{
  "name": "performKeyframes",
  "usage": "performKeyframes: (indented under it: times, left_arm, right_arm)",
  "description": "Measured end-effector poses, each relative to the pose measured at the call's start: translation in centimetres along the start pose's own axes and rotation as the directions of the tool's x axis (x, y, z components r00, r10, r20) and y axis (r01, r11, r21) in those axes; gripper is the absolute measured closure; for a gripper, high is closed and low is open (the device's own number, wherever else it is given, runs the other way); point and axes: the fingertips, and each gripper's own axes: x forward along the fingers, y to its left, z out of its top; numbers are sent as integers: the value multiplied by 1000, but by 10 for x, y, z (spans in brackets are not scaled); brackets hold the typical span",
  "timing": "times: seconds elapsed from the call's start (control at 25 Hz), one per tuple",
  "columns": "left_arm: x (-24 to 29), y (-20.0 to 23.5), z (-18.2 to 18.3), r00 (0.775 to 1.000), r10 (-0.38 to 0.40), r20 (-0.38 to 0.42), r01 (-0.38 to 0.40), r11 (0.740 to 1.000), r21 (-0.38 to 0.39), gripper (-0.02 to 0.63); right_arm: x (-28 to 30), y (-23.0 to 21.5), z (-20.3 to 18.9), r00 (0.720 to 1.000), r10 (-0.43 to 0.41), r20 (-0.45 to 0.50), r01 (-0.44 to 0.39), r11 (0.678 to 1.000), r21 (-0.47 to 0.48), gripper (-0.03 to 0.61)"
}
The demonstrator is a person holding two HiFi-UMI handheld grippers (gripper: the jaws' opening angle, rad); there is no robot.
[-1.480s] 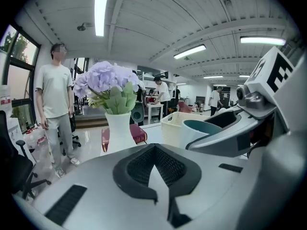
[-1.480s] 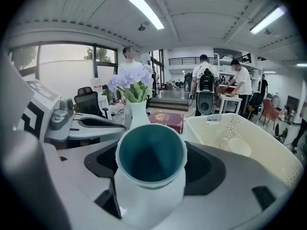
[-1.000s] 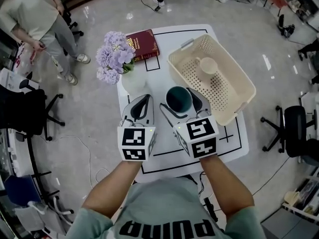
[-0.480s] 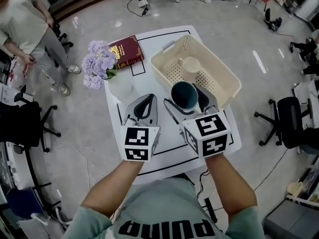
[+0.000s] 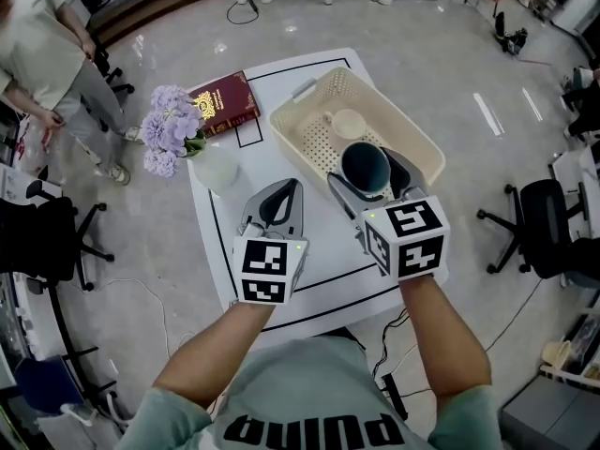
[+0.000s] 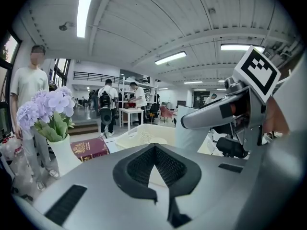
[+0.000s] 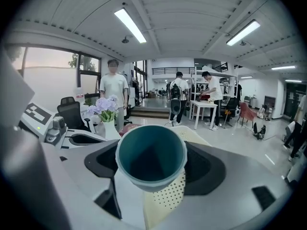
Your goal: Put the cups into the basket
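A cup, teal inside and pale outside (image 5: pixel 366 168) (image 7: pixel 151 158), is held off the table with my right gripper (image 5: pixel 367 172) shut on it, over the near rim of the cream perforated basket (image 5: pixel 412 148). A cream cup (image 5: pixel 349 123) lies inside the basket. My left gripper (image 5: pixel 284 198) (image 6: pixel 154 147) hovers above the white table (image 5: pixel 291 279) to the left of the basket, shut with nothing in it. In the left gripper view the basket (image 6: pixel 141 134) lies ahead and the held cup (image 6: pixel 191 128) is at the right.
A white vase (image 5: pixel 217 169) with purple flowers (image 5: pixel 167 129) stands at the table's left edge, and a dark red book (image 5: pixel 225 103) lies behind it. A person (image 5: pixel 47 54) stands on the floor at far left. Office chairs (image 5: pixel 47 228) flank the table.
My right gripper has carried the teal cup forward and to the right, from the table beside the basket to over its near rim. The left gripper has stayed about where it was.
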Motion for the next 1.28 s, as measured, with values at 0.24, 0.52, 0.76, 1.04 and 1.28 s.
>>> performKeyframes:
  times: [0.24, 0.52, 0.76, 1.04, 1.28]
  left_arm:
    - [12, -3, -5, 1000, 13, -19, -13, 1000, -6, 607]
    - [26, 0, -11, 999, 35, -42, -36, 999, -13, 607]
    - [36, 2, -18, 997, 54, -59, -56, 998, -22, 607]
    - [44, 6, -25, 994, 72, -78, -74, 997, -26, 607]
    - [50, 12, -32, 992, 86, -97, -90, 995, -34, 607]
  right_arm:
    - [15, -17, -11, 999, 30, -18, -30, 1000, -2, 187]
    - [36, -31, -29, 997, 59, -58, -59, 998, 5, 187]
    - [52, -35, -41, 991, 96, -89, -96, 995, 5, 187]
    - [72, -37, -62, 982, 129, -140, -131, 991, -4, 187]
    - [86, -42, -74, 975, 134, -175, -138, 990, -16, 187]
